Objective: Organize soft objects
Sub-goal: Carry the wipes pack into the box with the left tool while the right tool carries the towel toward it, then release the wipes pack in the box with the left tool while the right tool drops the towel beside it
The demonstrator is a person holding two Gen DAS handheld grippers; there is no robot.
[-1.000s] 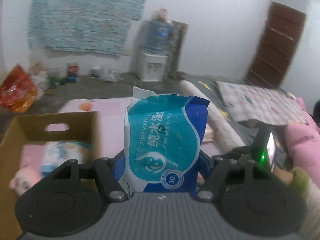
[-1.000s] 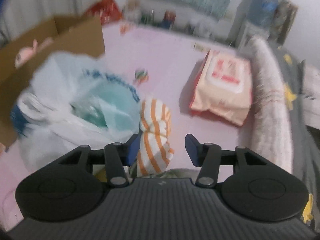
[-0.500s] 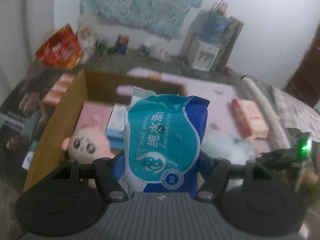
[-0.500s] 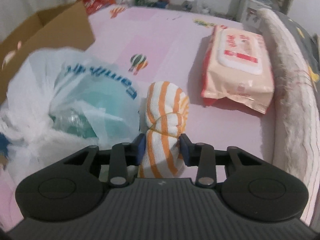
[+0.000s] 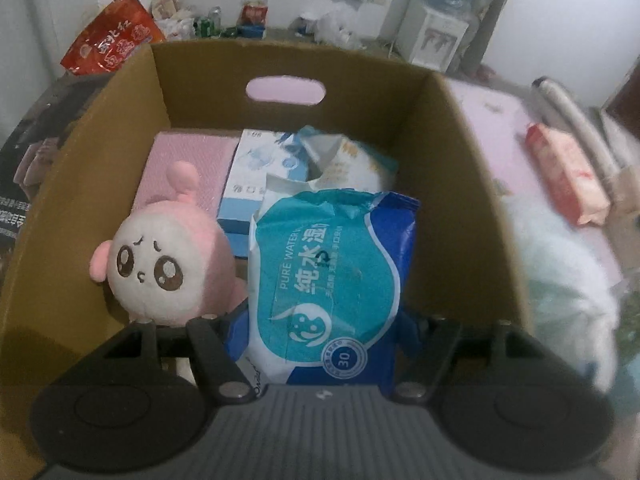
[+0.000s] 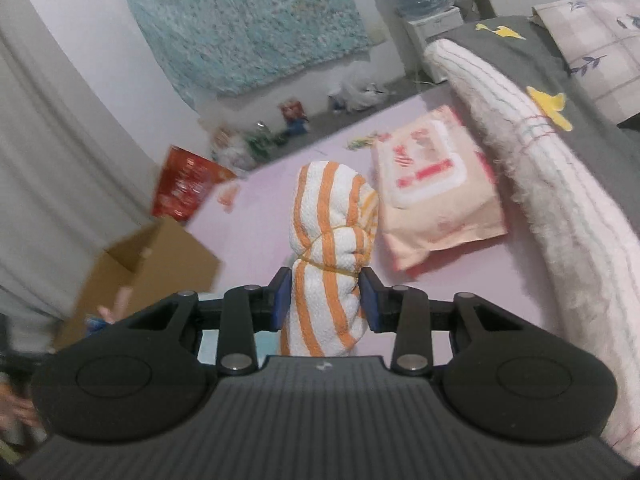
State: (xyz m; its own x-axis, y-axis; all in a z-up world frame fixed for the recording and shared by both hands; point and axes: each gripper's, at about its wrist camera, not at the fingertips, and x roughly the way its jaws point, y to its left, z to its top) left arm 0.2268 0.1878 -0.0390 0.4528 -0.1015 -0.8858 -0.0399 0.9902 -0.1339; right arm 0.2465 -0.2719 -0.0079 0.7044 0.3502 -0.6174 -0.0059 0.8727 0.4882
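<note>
My left gripper [image 5: 322, 330] is shut on a blue wet-wipe pack [image 5: 330, 280], held over the inside of the cardboard box [image 5: 452, 152]. A pink plush toy [image 5: 164, 264], a pink pad [image 5: 184, 172] and other tissue packs [image 5: 256, 184] lie in the box. My right gripper [image 6: 325, 300] is shut on a rolled orange-striped towel [image 6: 332, 248], lifted clear of the pink mat [image 6: 256, 216]. A peach wipe pack [image 6: 434, 188] lies on the mat beyond the towel; the same peach wipe pack [image 5: 564, 172] shows right of the box.
A white plastic bag [image 5: 568, 280] sits just right of the box. A rolled pale blanket [image 6: 560, 184] borders the mat's right side. A red snack bag [image 5: 108, 40] and a water dispenser [image 5: 432, 36] stand by the far wall. The box corner [image 6: 152, 264] is at the left in the right wrist view.
My left gripper carried the blue pack left and down over the box. My right gripper closed on the striped towel, lifted it off the mat and rolled.
</note>
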